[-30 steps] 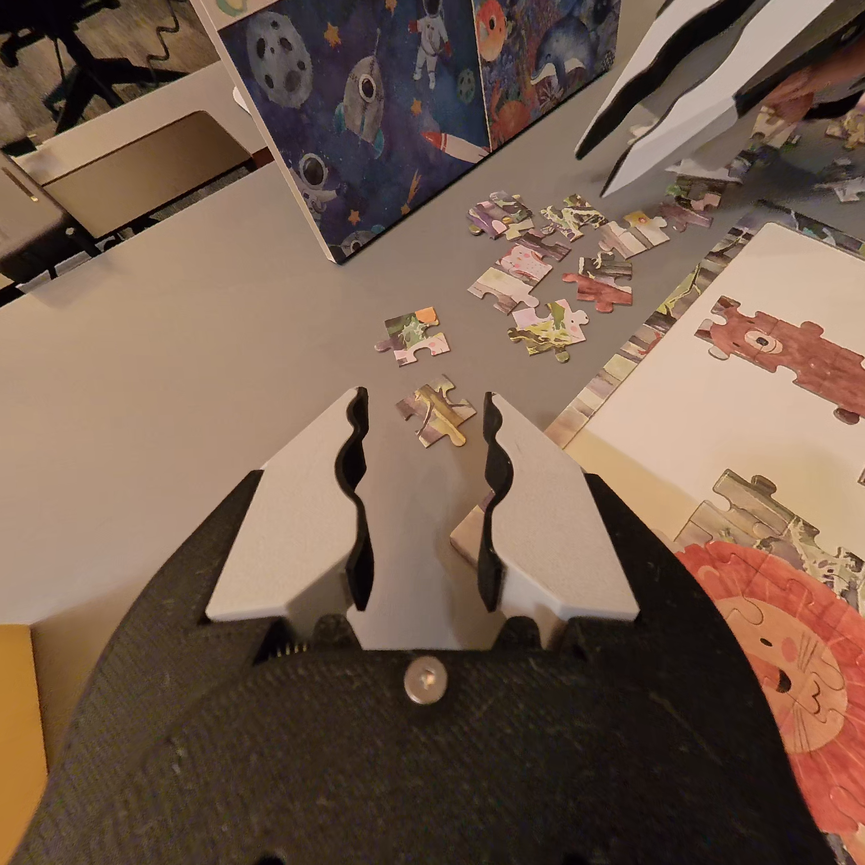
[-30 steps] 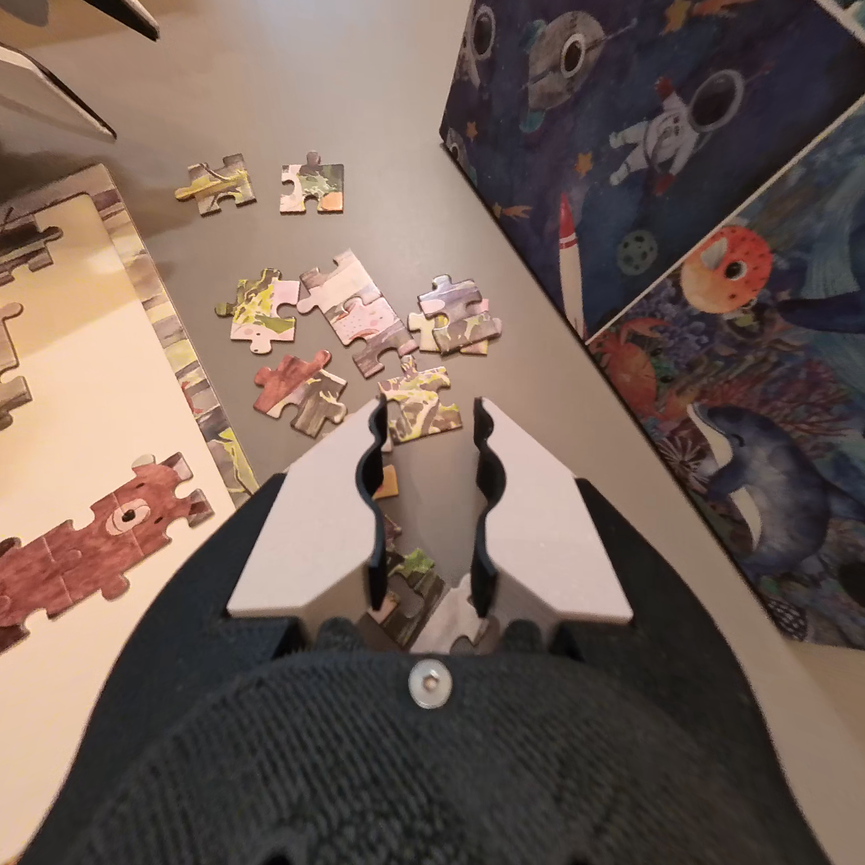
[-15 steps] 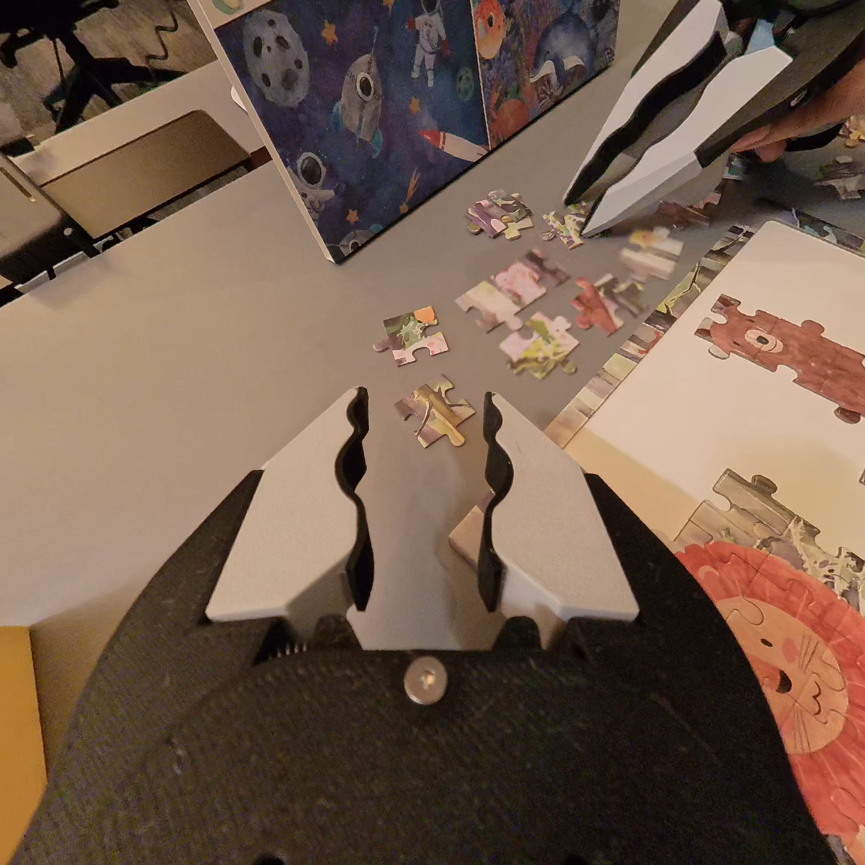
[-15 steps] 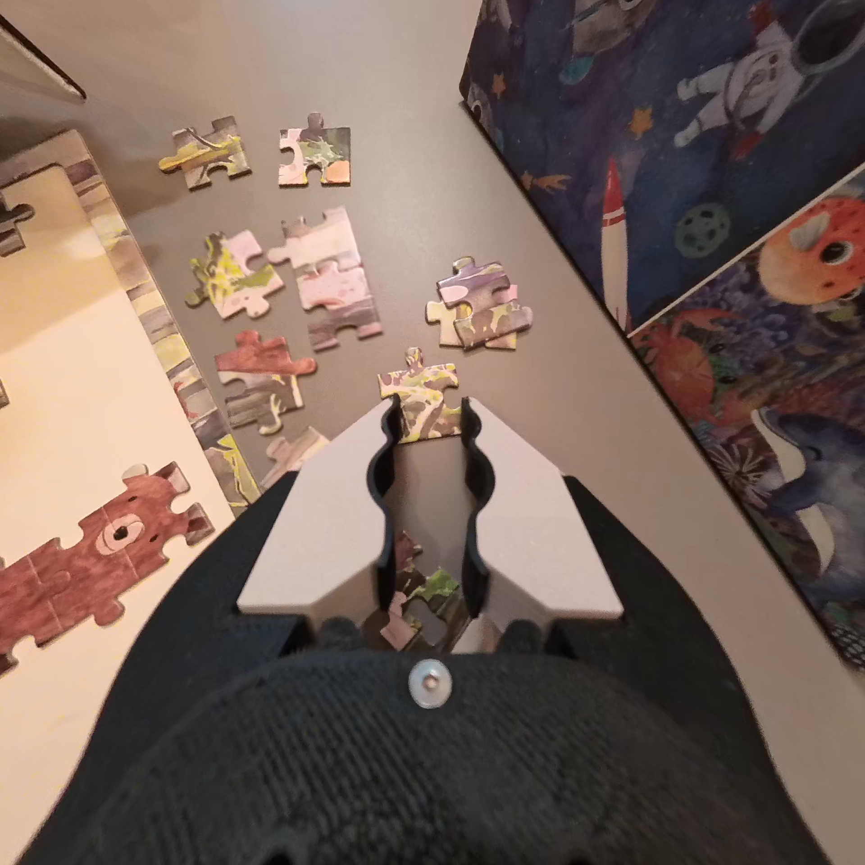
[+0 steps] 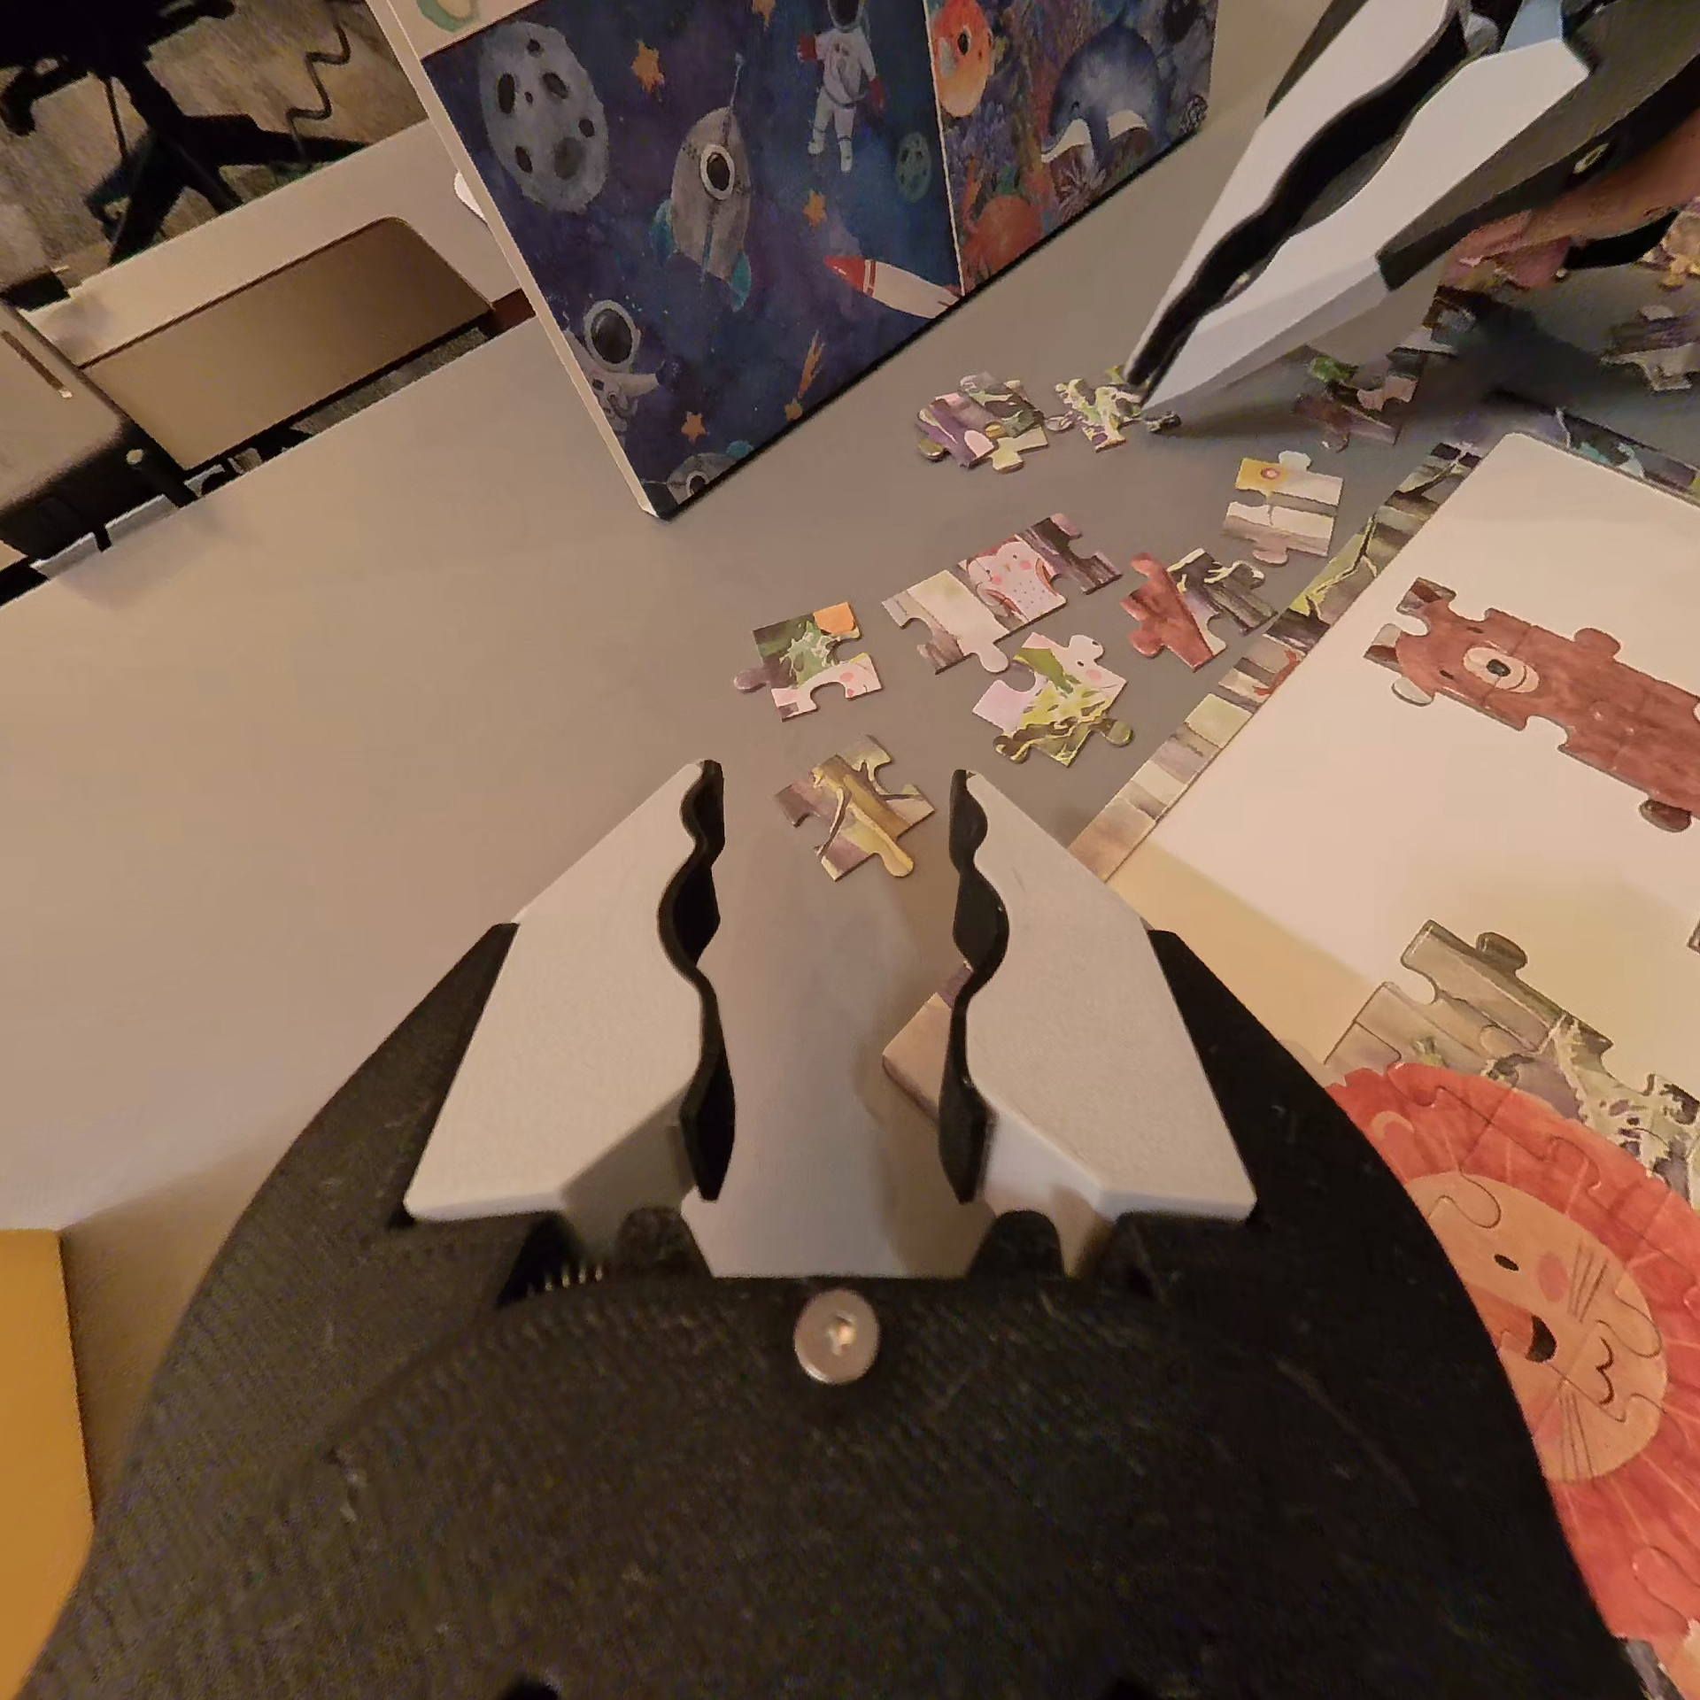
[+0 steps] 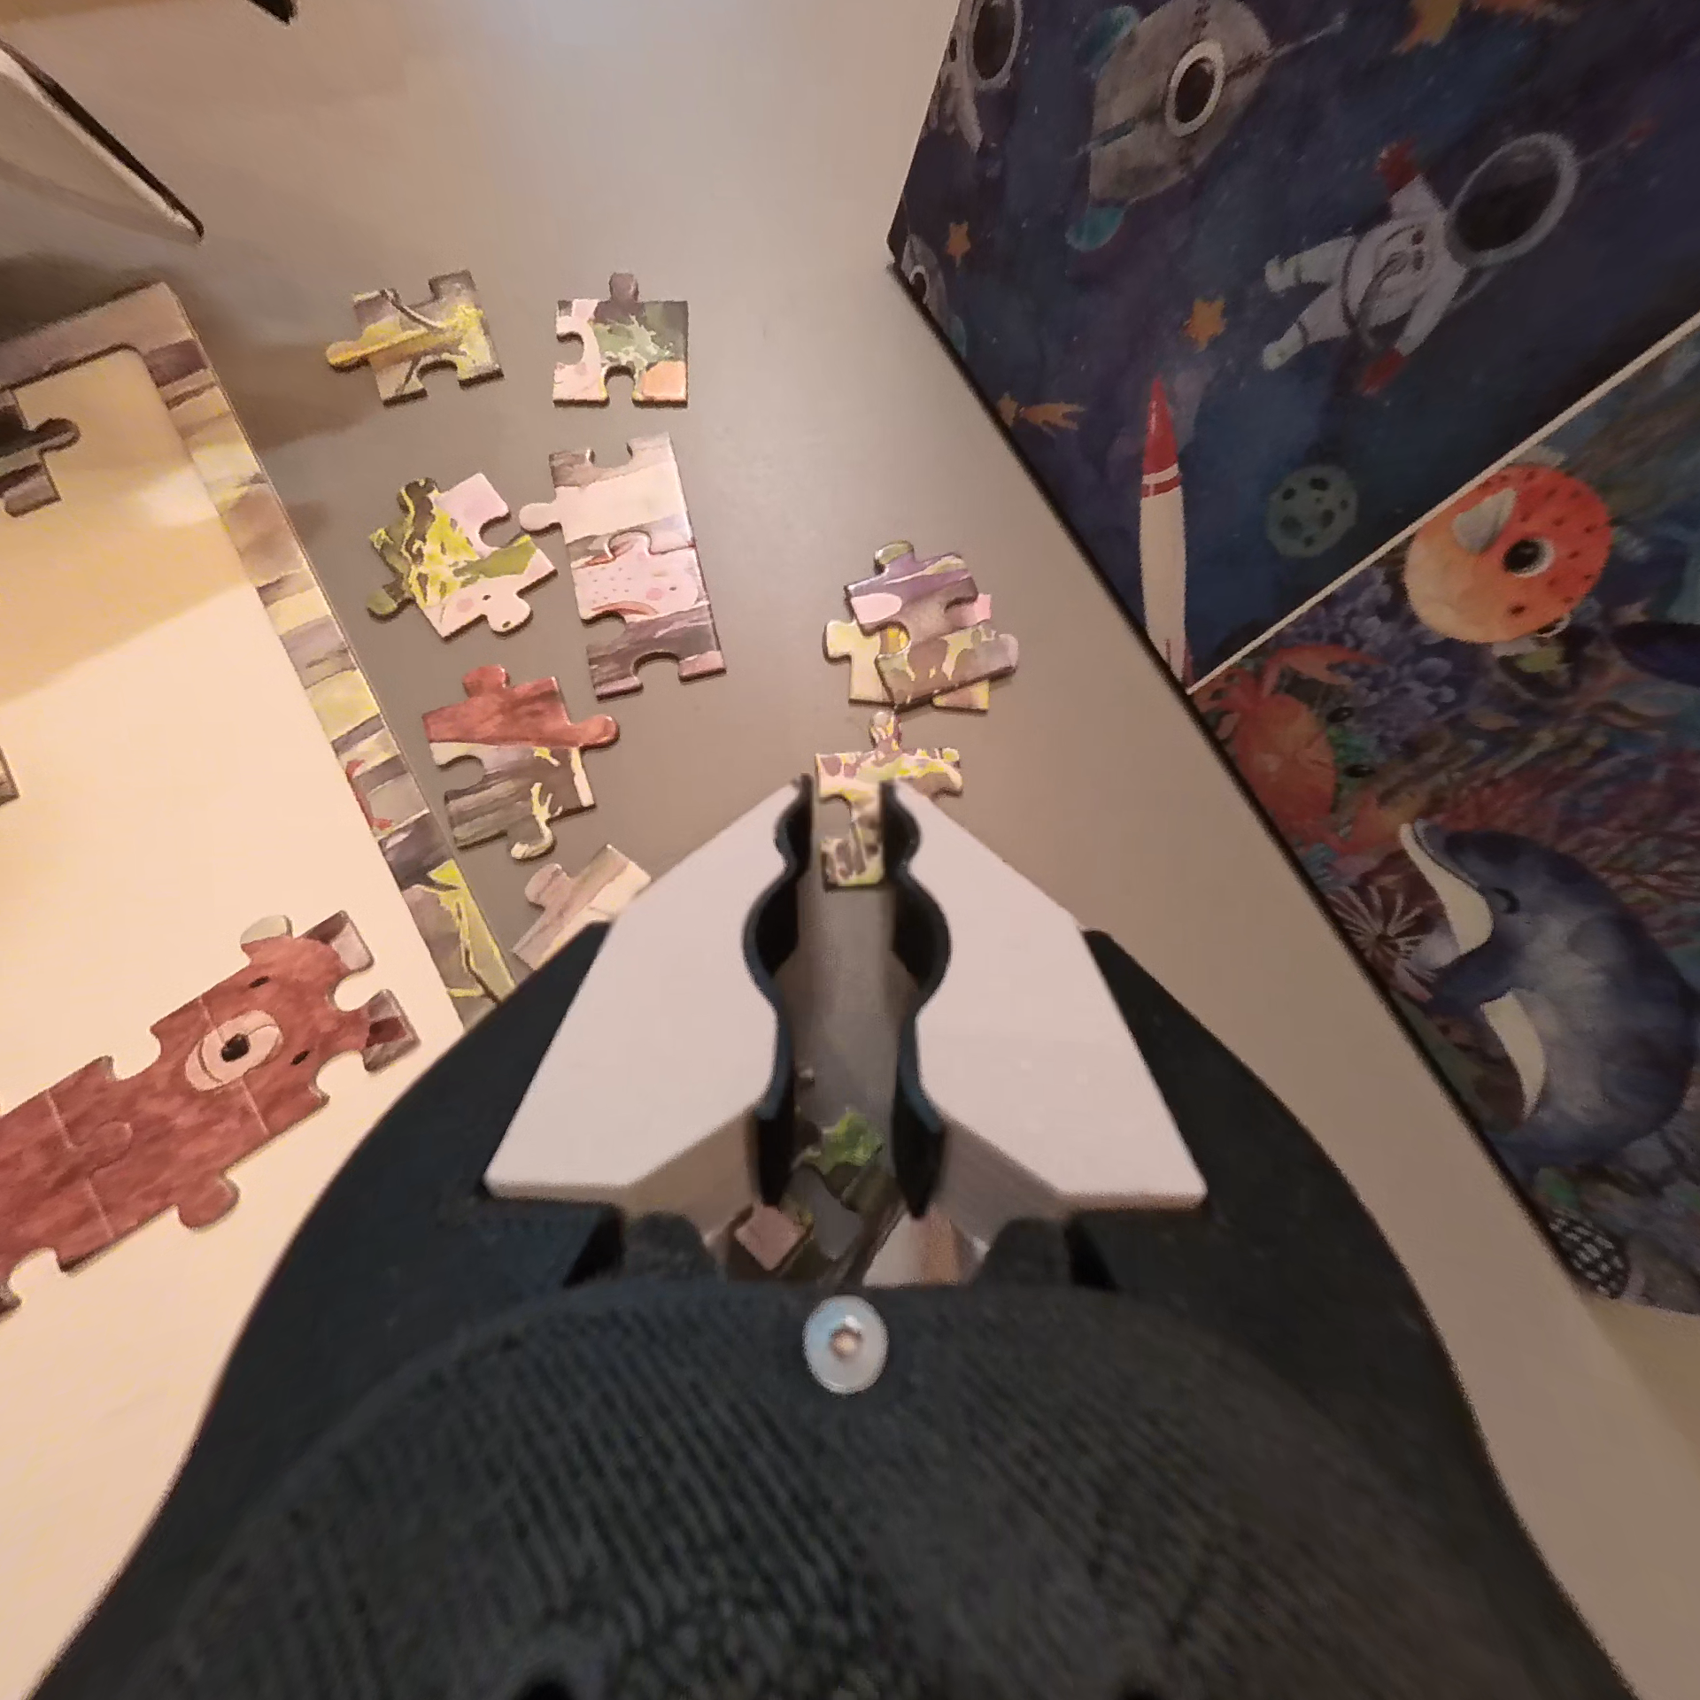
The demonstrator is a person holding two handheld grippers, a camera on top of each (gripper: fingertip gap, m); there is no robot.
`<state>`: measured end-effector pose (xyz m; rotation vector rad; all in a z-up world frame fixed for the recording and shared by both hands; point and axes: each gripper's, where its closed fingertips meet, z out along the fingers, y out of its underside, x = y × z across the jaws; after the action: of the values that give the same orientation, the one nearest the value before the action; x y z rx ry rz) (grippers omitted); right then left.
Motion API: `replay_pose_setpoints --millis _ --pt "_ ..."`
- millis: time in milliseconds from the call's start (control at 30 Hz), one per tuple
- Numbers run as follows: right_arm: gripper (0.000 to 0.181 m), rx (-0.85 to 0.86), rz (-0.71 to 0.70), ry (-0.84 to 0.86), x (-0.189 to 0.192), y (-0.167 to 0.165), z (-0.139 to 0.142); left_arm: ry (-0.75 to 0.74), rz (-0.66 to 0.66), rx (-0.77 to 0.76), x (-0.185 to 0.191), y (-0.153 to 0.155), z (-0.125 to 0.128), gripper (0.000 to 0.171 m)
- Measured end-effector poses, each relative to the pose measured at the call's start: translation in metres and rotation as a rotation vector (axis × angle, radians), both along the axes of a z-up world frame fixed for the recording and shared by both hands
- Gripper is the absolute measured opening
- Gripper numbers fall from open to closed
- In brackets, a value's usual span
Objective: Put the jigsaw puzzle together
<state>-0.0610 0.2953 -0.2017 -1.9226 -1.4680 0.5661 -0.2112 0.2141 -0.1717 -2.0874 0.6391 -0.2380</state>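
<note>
The puzzle board (image 5: 1288, 828) lies at the right, with a brown bear strip (image 5: 1518, 681) and an orange lion (image 5: 1518, 1288) set in it. Several loose pieces (image 5: 1012, 598) lie on the grey table left of it. My left gripper (image 5: 832, 782) is open and empty, just above the table, with a yellow-grey piece (image 5: 851, 814) just ahead of its tips. My right gripper (image 6: 851, 800) is shut on a green-purple piece (image 6: 888, 768) at the table surface. It also shows in the left wrist view (image 5: 1145, 386), tips down on that piece (image 5: 1099, 409). The board (image 6: 138, 736) and bear strip (image 6: 184, 1085) lie to its left.
An upright puzzle box with space and sea pictures (image 5: 736, 230) stands behind the loose pieces, close on the right of my right gripper (image 6: 1288, 276). Two overlapping pieces (image 6: 920, 635) lie just ahead of the held one. A yellow object (image 5: 28, 1380) sits at the near left edge. The tips of one gripper are about 20 cm away from the tips of the other.
My right gripper moved forward and down to the green-purple piece and closed its jaws on it. My left gripper stayed still and open.
</note>
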Motion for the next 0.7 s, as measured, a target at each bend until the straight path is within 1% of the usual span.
replay_pose_setpoints --millis 67,167,233,300,333,600,633,667,700 --pt "0.033 0.005 -0.007 0.019 -0.003 0.002 0.000 0.001 -0.001 -0.001 0.000 0.000 0.000 0.048" --pt "0.038 0.021 -0.017 -0.012 -0.002 0.005 -0.008 0.002 -0.001 -0.002 0.000 0.000 0.000 0.048" --pt "0.031 -0.008 -0.019 -0.001 -0.004 0.002 -0.010 0.001 -0.001 -0.002 0.000 0.000 -0.001 0.048" --pt "0.029 -0.048 -0.032 0.013 -0.003 0.001 -0.010 0.002 -0.001 -0.003 0.000 0.000 -0.001 0.048" --pt "0.022 -0.059 -0.034 0.011 -0.002 0.001 -0.011 0.002 -0.001 -0.002 0.000 0.000 -0.001 0.048" --pt "0.022 -0.058 -0.043 -0.027 0.001 -0.001 -0.010 0.000 0.001 0.003 0.000 0.000 0.001 0.048" --pt "0.016 -0.057 -0.042 -0.024 0.001 -0.001 -0.010 -0.001 0.001 0.004 0.000 0.000 0.001 0.048" --pt "0.000 -0.052 -0.033 -0.012 0.000 -0.002 -0.007 -0.001 0.001 0.004 0.000 0.000 0.001 0.048" --pt "0.000 -0.041 -0.028 0.008 -0.001 -0.003 -0.002 -0.001 0.002 0.005 0.000 0.000 0.001 0.048"
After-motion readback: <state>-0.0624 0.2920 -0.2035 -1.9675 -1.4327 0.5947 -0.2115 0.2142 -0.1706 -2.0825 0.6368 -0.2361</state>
